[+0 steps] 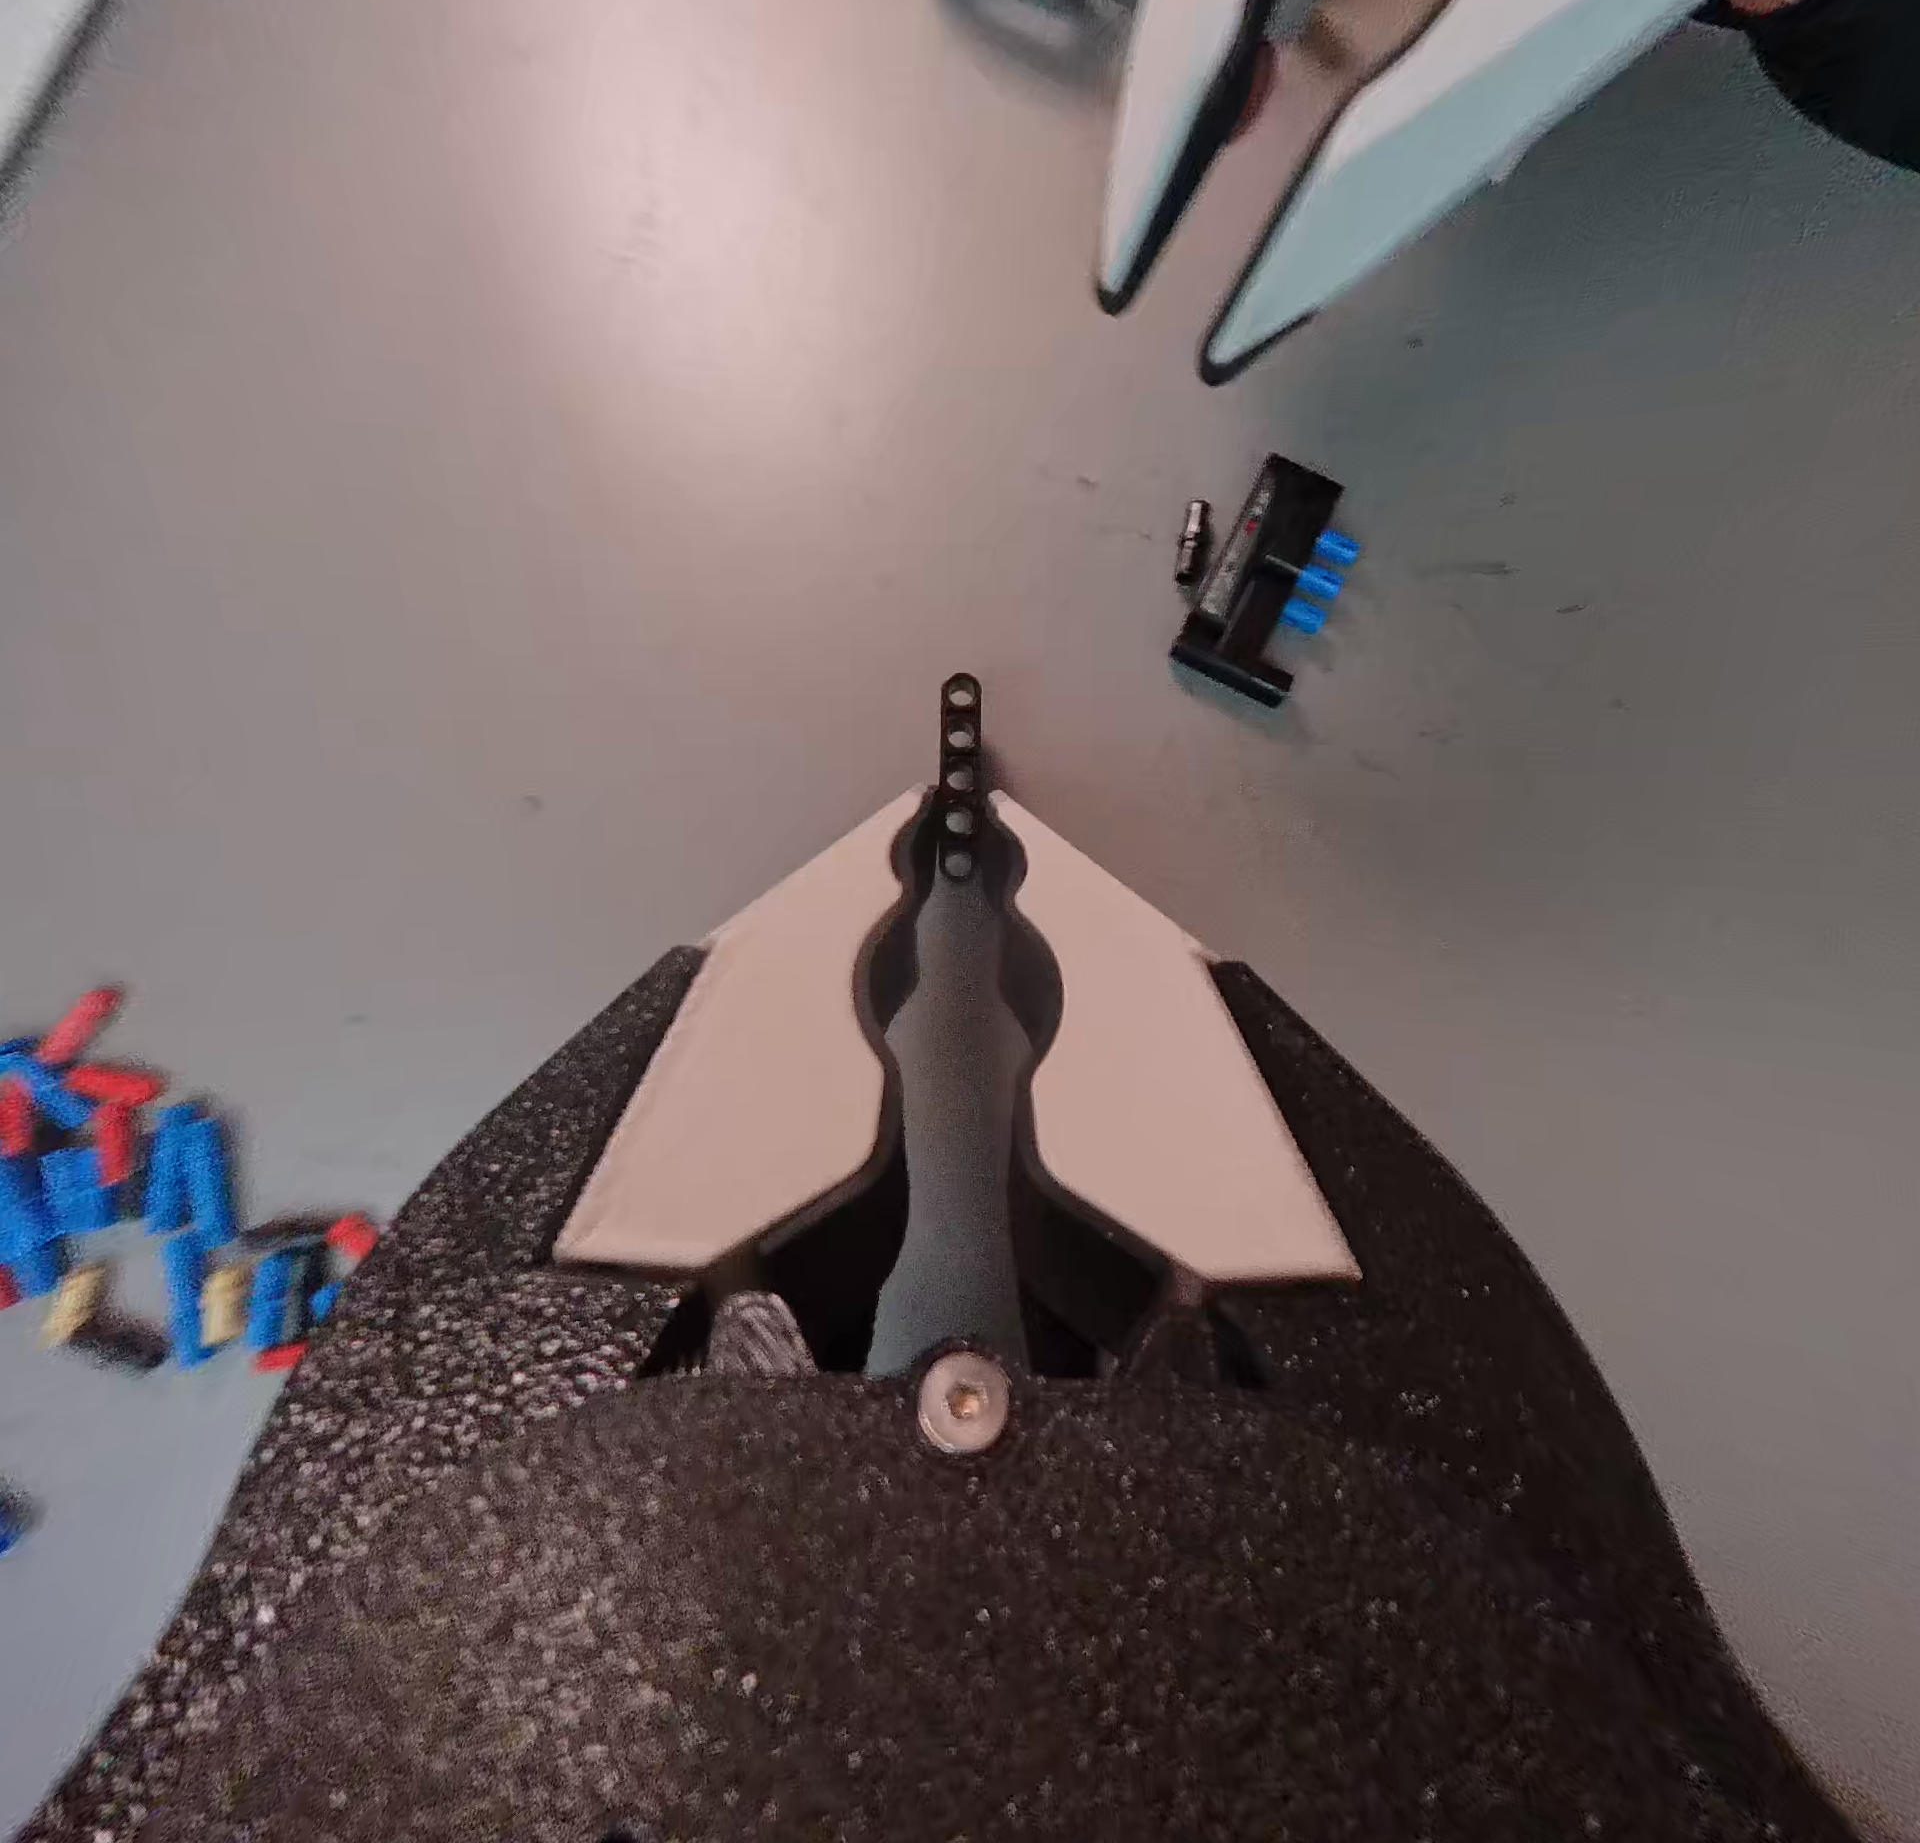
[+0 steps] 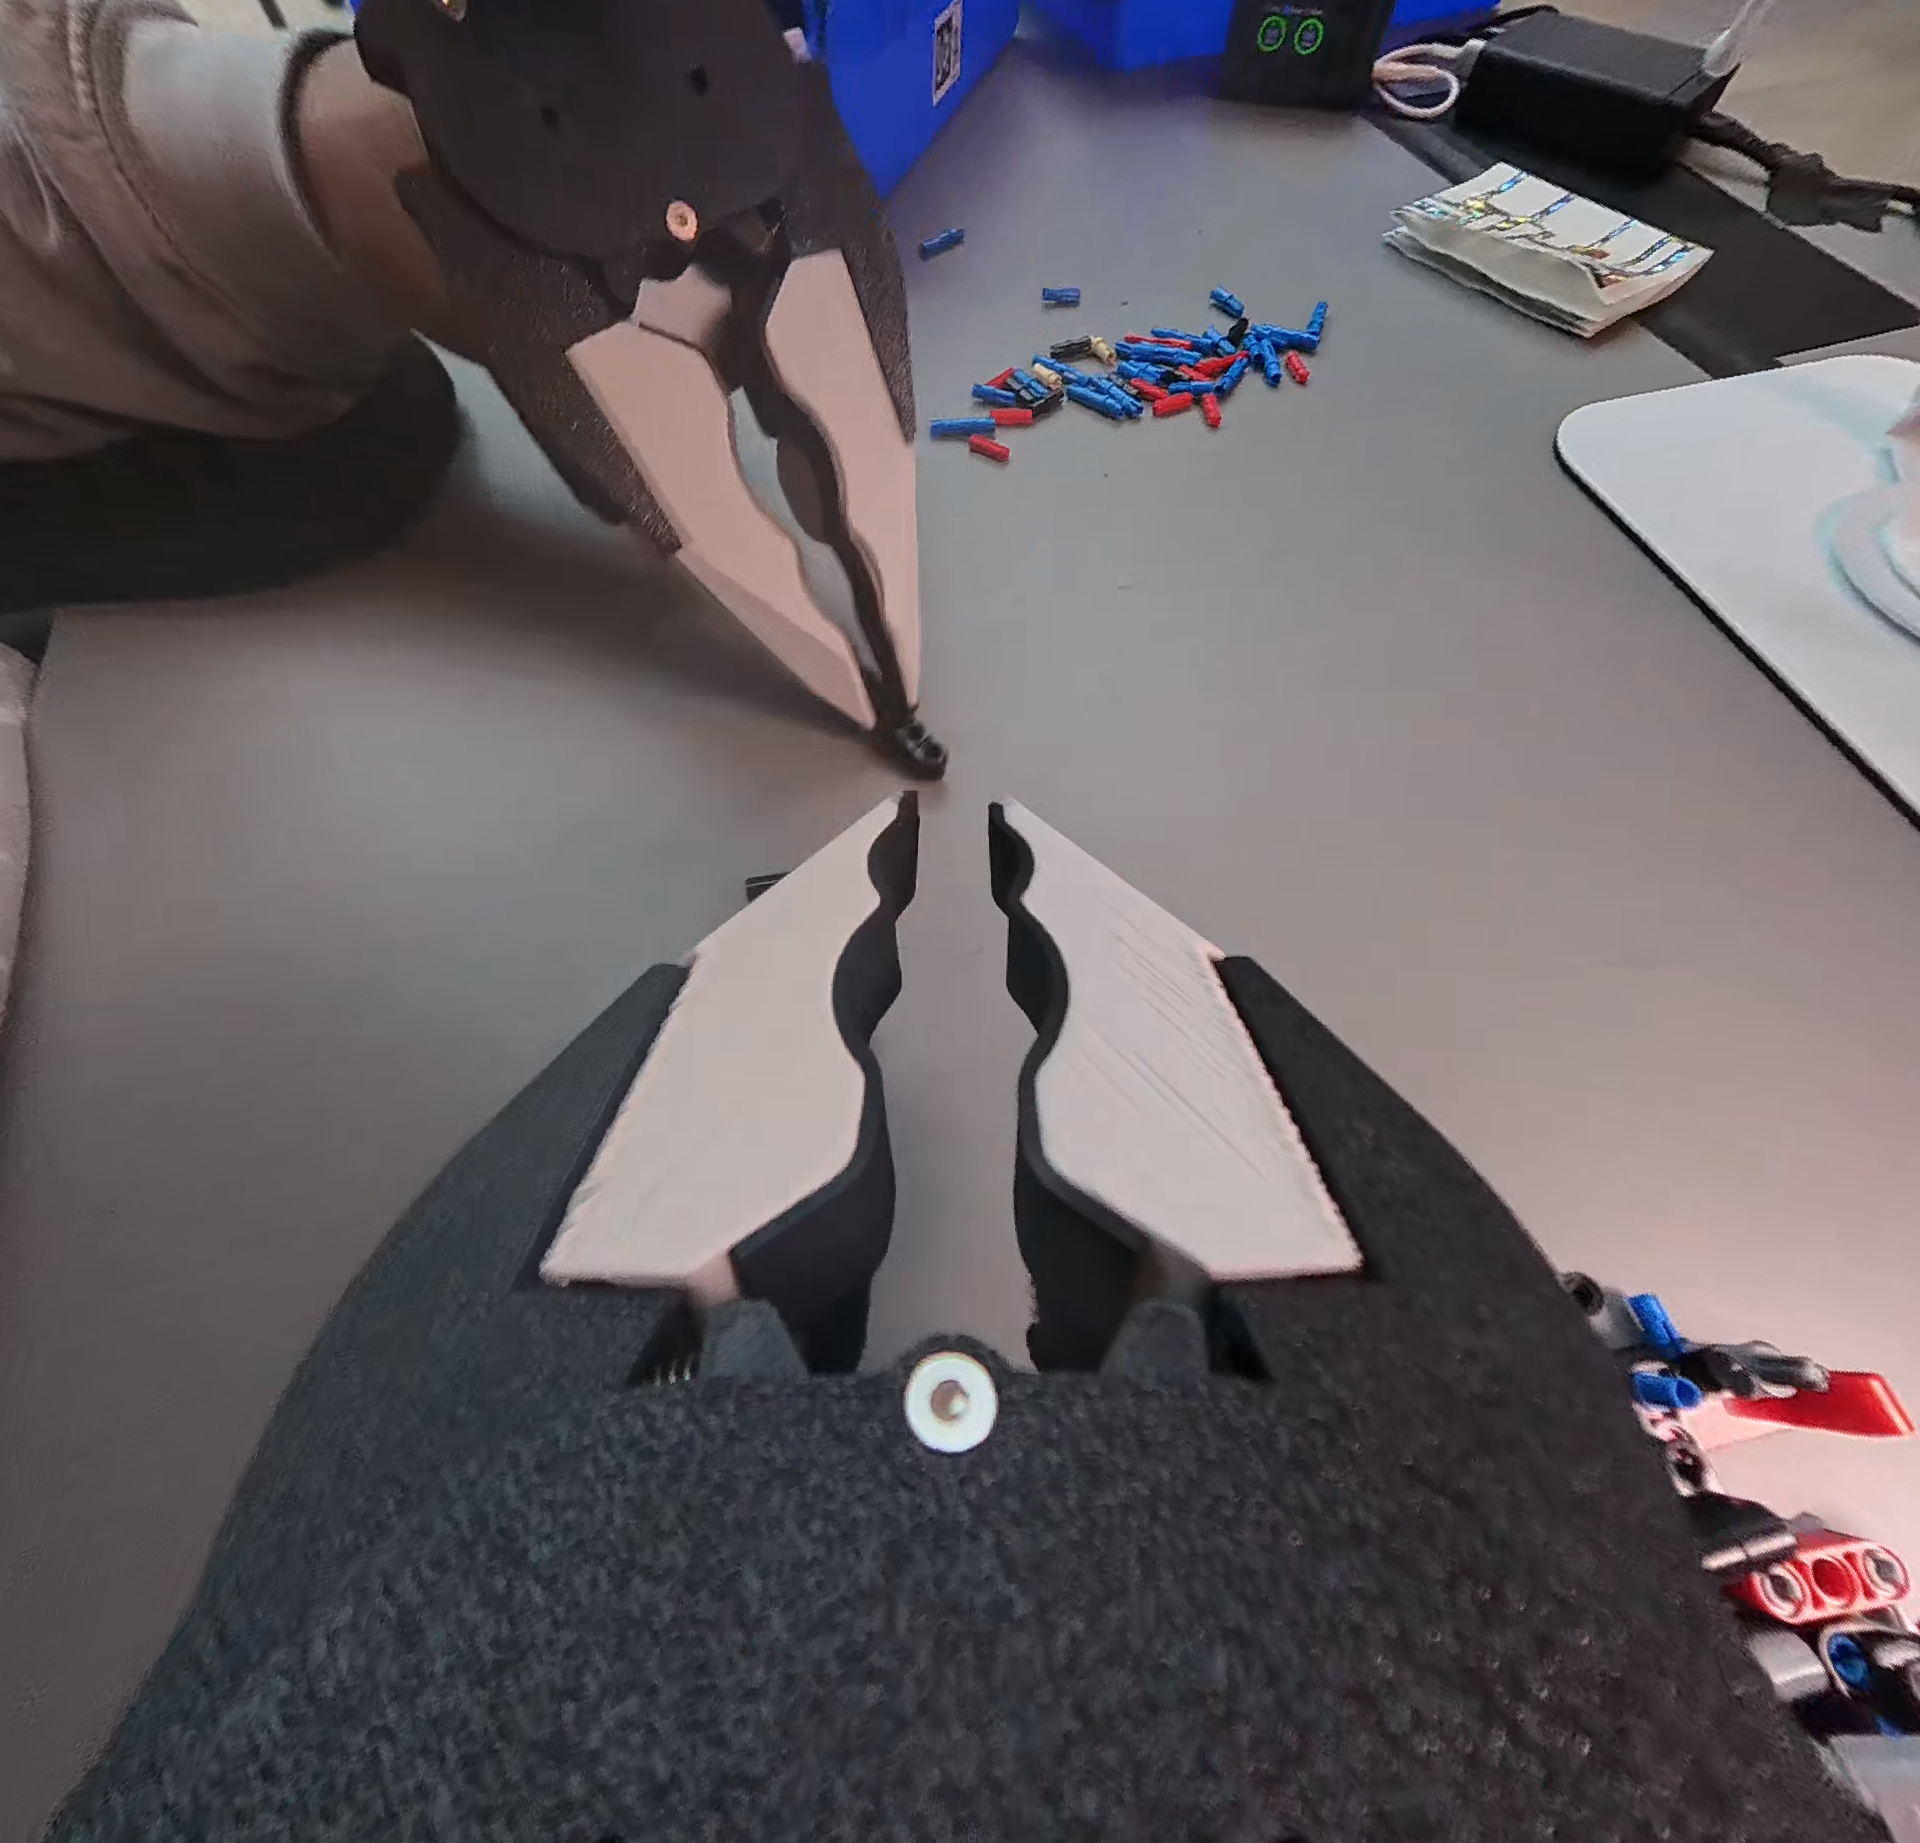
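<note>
My left gripper (image 1: 958, 806) is shut on a thin black beam with a row of holes (image 1: 960, 744), which sticks out past the fingertips over the grey table (image 1: 520, 443). In the right wrist view the left gripper (image 2: 896, 718) holds that black beam (image 2: 918, 746) down at the table surface. My right gripper (image 2: 954, 806) is open and empty, its tips just short of the beam. It shows at the top right of the left wrist view (image 1: 1169, 333). A small black assembly with blue pins (image 1: 1262, 578) and a loose black pin (image 1: 1193, 538) lie to the right.
A pile of blue, red and black pins (image 2: 1143, 370) lies on the table, also at the left wrist view's left edge (image 1: 135, 1170). A blue bin (image 2: 935, 27), a black device (image 2: 1309, 17), a folded booklet (image 2: 1538, 245), a white tray (image 2: 1766, 515) and a partly built model (image 2: 1787, 1502) stand around. A person's sleeve (image 2: 156, 235) is at left. To the partly built model (image 2: 1787, 1502): right tips about 20 cm, left tips about 25 cm.
</note>
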A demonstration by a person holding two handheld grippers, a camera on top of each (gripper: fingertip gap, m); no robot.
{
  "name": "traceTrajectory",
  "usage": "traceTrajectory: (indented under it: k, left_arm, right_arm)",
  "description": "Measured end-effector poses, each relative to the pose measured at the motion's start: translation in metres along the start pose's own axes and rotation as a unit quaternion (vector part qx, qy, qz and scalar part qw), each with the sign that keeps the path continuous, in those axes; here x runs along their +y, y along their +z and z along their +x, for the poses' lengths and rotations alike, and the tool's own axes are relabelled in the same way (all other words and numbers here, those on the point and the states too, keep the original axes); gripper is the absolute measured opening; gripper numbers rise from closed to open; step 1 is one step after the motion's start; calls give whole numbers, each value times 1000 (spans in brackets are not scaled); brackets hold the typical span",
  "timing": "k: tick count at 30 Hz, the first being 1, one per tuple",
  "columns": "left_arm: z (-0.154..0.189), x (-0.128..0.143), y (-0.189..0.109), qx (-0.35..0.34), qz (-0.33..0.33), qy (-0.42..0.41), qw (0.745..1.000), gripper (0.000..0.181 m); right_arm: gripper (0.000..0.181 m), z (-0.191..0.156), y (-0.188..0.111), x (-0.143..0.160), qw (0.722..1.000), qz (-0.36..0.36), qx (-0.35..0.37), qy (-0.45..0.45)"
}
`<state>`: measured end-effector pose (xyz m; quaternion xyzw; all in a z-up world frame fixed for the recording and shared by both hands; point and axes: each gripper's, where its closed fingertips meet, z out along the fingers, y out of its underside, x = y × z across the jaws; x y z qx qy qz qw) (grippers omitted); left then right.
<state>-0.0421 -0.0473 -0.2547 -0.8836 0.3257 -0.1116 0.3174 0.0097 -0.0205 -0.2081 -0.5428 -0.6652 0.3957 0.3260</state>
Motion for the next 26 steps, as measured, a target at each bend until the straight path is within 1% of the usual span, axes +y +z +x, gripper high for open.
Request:
traceTrajectory:
  k: [1, 3, 5, 6, 7, 9, 11, 12, 14, 16, 18, 20, 21, 23, 24, 25, 26]
  left_arm:
    - [-11, -3, -11, -30, 9, 0, 1000, 6]
    - [-39, -15, -51, -97, 53, -16, 994, 6]
    - [-67, -23, -107, -170, 112, -47, 978, 5]
    - [-81, -21, -137, -210, 133, -64, 966, 5]
    - [-95, -14, -167, -255, 145, -80, 953, 5]
    - [-117, 13, -222, -337, 141, -112, 924, 6]
    - [-134, 53, -262, -394, 108, -157, 899, 6]
    - [-141, 75, -275, -413, 84, -182, 888, 6]
    - [-148, 120, -285, -425, 21, -230, 875, 6]
    - [-152, 153, -285, -426, -22, -264, 865, 6]
    - [-152, 170, -278, -419, -36, -280, 863, 8]
    - [-152, 174, -272, -419, -35, -283, 862, 15]
    - [-152, 169, -268, -420, -25, -277, 864, 22]
    - [-151, 144, -265, -427, 15, -245, 870, 30]
    - [-147, 123, -259, -416, 47, -222, 880, 37]
    - [-137, 97, -247, -386, 84, -195, 898, 39]
    - [-123, 71, -231, -341, 119, -170, 917, 40]
  right_arm:
    - [12, -3, 0, 2, 1000, -6, -8, -1]
    - [12, -5, 0, 11, 999, -32, -16, -5]
    - [11, -3, 2, 23, 998, -64, -12, -19]
    - [10, -3, 3, 29, 997, -78, -13, -26]
    - [10, -5, 4, 33, 996, -87, -17, -31]
    - [10, -9, 5, 34, 995, -94, -25, -37]
    - [9, -12, 5, 36, 994, -100, -34, -39]
    - [9, -13, 5, 37, 993, -104, -34, -42]
    - [9, -14, 7, 40, 992, -113, -36, -48]
    - [9, -14, 9, 41, 991, -120, -36, -51]
    - [9, -14, 10, 43, 990, -125, -35, -54]
    - [9, -14, 11, 44, 990, -129, -34, -55]
    - [9, -13, 11, 44, 989, -130, -33, -55]
    - [9, -12, 11, 45, 989, -133, -33, -54]
    - [9, -12, 11, 45, 989, -134, -32, -54]
    - [8, -13, 11, 45, 989, -134, -35, -54]
    - [8, -13, 10, 45, 989, -134, -36, -53]
